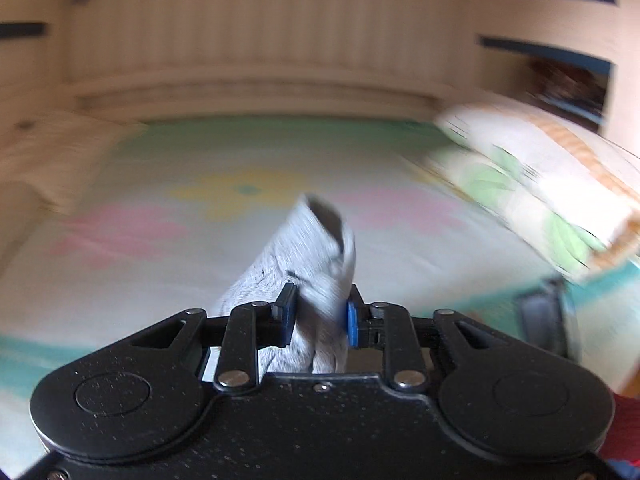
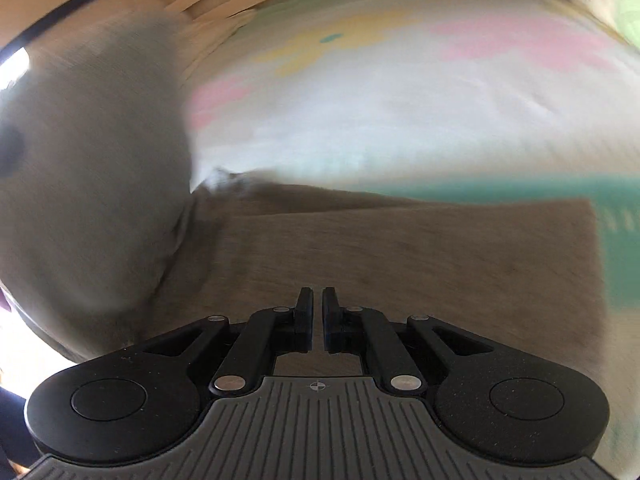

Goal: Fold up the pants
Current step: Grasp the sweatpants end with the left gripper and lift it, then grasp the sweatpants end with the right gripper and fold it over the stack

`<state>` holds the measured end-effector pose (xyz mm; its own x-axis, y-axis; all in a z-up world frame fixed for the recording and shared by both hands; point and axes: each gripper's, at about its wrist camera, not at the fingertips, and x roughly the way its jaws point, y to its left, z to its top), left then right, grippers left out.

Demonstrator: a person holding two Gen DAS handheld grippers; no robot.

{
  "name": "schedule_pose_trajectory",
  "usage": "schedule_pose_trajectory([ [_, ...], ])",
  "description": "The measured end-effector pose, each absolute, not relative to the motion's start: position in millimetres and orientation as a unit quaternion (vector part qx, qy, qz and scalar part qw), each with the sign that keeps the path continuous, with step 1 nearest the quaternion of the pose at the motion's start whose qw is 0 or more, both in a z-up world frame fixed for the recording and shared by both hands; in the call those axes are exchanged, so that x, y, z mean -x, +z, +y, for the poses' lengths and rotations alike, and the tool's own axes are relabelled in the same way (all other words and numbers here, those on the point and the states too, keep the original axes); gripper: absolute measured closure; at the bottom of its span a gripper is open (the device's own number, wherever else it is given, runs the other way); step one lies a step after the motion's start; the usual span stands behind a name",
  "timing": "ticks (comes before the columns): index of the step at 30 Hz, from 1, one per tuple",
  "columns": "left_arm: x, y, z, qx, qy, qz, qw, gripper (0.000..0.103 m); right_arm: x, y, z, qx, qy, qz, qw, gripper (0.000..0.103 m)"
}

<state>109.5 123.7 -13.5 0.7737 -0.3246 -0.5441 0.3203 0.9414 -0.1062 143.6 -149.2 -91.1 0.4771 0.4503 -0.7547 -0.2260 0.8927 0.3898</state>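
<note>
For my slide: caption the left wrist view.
Left gripper clamps bunched grey pants above a pastel bedspread.

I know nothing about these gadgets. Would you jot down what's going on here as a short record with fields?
Setting: bed with a pastel flower-pattern sheet
Garment: grey pants, partly flat on the bed, partly lifted
Left gripper: jaws clamped on a bunched piece of the pants, held above the sheet
Right gripper: jaws nearly together, nothing visibly between them, over the flat part
Nearby: leaf-print pillow at the bed's far right
Picture quality: blurred
</note>
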Motion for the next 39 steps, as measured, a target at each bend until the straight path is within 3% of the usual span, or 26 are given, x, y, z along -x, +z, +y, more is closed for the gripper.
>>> schedule_pose_trajectory([
  [2, -117.4, -27.4, 92.6, -0.002, -0.217, 0.328, 0.919, 0.063, -143.8, -92.7, -164.9, -0.139, 0.181, 0.479, 0.847, 0.096],
  [3, -121.7, -33.3, 85.2, -0.001, -0.225, 0.34, 0.913, 0.063, -143.5, -92.9, -172.7, -0.147, 0.172, 0.484, 0.845, 0.096],
  [5, -127.1, -40.2, 78.3, 0.0, -0.22, 0.354, 0.909, 0.063, -144.7, -93.7, -185.9, -0.183, 0.162, 0.482, 0.841, 0.081],
  [10, -149.4, -48.5, 112.8, 0.049, -0.156, 0.395, 0.904, 0.062, -145.5, -97.5, -219.0, -0.3, 0.142, 0.472, 0.817, 0.077],
  [15, -161.5, -72.1, 168.8, 0.084, -0.063, 0.43, 0.897, 0.062, -150.8, -101.6, -221.7, -0.363, 0.161, 0.468, 0.79, 0.052],
  [24, -136.1, -85.7, 204.7, 0.084, -0.043, 0.45, 0.888, 0.062, -158.9, -102.1, -182.2, -0.291, 0.189, 0.511, 0.786, 0.048],
  [25, -131.6, -84.8, 201.0, 0.077, -0.053, 0.448, 0.889, 0.062, -160.7, -99.2, -175.9, -0.28, 0.21, 0.512, 0.784, 0.056],
  [26, -126.4, -83.6, 196.2, 0.07, -0.064, 0.445, 0.891, 0.062, -161.0, -95.1, -169.9, -0.268, 0.226, 0.512, 0.785, 0.079],
  [28, -114.5, -80.6, 183.5, 0.057, -0.093, 0.433, 0.895, 0.062, -158.4, -77.6, -160.5, -0.224, 0.236, 0.491, 0.808, 0.088],
  [32, -83.1, -75.8, 140.1, 0.001, -0.183, 0.398, 0.899, 0.059, -156.6, -36.7, -163.3, -0.226, 0.276, 0.438, 0.825, 0.09],
  [35, -60.6, -80.6, 95.6, -0.077, -0.222, 0.368, 0.9, 0.045, -155.2, -12.0, -172.1, -0.232, 0.291, 0.408, 0.833, 0.09],
  [39, -52.4, -92.8, 44.4, -0.152, -0.205, 0.332, 0.908, 0.044, -159.0, 7.6, -186.9, -0.236, 0.296, 0.379, 0.844, 0.094],
])
